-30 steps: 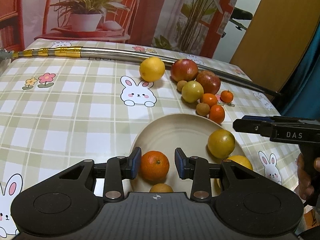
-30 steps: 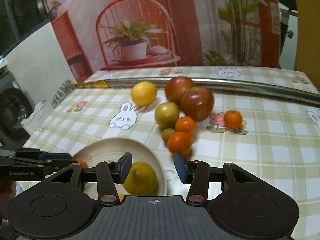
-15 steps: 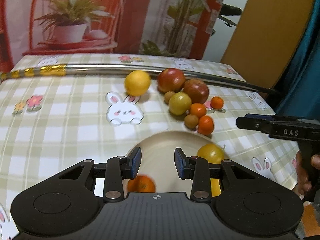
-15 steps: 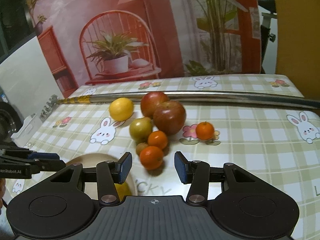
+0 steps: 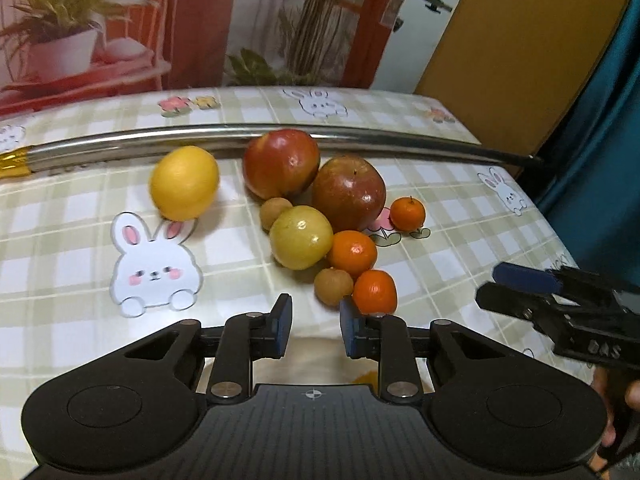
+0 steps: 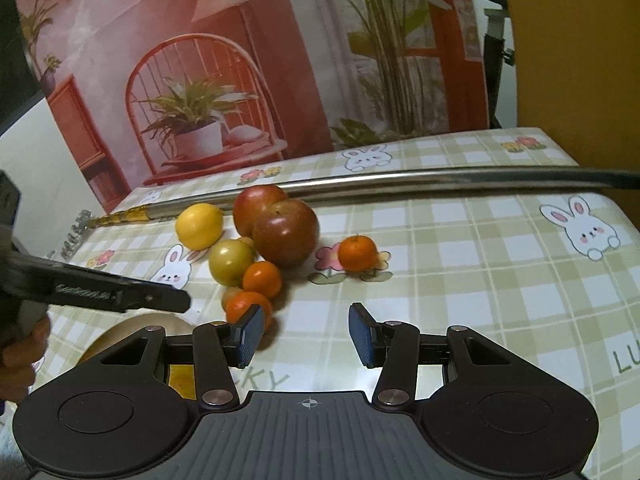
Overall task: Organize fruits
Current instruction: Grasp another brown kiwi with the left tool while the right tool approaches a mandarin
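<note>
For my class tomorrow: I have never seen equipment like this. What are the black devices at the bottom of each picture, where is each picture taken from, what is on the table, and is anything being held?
There is no robot here. A person holds a two-finger gripper in each hand, and a fisheye camera on each looks forward along its fingers. One picture comes from the left gripper, the other from the right gripper; each also shows the other gripper from the side. Both are open and hold nothing. On the checked rabbit tablecloth lie loose fruits: two red apples, a yellow lemon, a yellow-green fruit, three small oranges and two small brown fruits. A long metal rod lies behind them. A beige plate is partly hidden under the grippers.
</note>
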### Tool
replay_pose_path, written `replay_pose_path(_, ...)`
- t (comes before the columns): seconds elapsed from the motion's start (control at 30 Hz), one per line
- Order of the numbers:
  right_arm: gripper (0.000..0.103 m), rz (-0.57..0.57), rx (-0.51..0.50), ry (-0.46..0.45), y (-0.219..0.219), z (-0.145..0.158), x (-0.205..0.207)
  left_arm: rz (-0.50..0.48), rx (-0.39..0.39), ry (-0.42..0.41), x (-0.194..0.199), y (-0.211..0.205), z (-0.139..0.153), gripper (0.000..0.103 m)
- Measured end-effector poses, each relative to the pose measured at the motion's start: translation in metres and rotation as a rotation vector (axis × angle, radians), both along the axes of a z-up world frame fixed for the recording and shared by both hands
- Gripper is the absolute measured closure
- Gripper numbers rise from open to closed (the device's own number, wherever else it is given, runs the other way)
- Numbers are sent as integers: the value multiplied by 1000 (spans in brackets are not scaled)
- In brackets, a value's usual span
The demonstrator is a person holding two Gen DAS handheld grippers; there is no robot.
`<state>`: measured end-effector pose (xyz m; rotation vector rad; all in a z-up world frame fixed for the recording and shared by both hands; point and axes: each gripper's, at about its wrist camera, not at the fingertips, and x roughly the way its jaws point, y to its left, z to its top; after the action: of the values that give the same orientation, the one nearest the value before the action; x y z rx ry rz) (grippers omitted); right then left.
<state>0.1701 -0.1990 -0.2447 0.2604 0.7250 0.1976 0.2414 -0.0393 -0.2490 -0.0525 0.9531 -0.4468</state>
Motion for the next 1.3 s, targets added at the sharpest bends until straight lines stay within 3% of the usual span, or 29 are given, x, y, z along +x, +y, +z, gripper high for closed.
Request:
replay_pose_path(0.2, 59, -23, 26, 3, -13, -8, -2, -28, 1, 2, 15, -16, -11, 75)
replay_pose_path(0.33, 59, -31, 38, 1, -19, -11, -3, -42, 59, 3, 21, -29, -16, 75)
replay_pose_path(0.83, 59, -49, 62, 15, -28, -22, -3, -87, 139, -13, 26, -57, -27, 75)
replay_pose_path(1.07, 59, -51, 61, 12, -30, -26, -3, -79, 130, -36, 18, -51, -22, 75)
replay_pose_path(1.3, 59, -8, 24, -10, -24, -24, 8, -51, 109, -88, -4, -32, 1, 75)
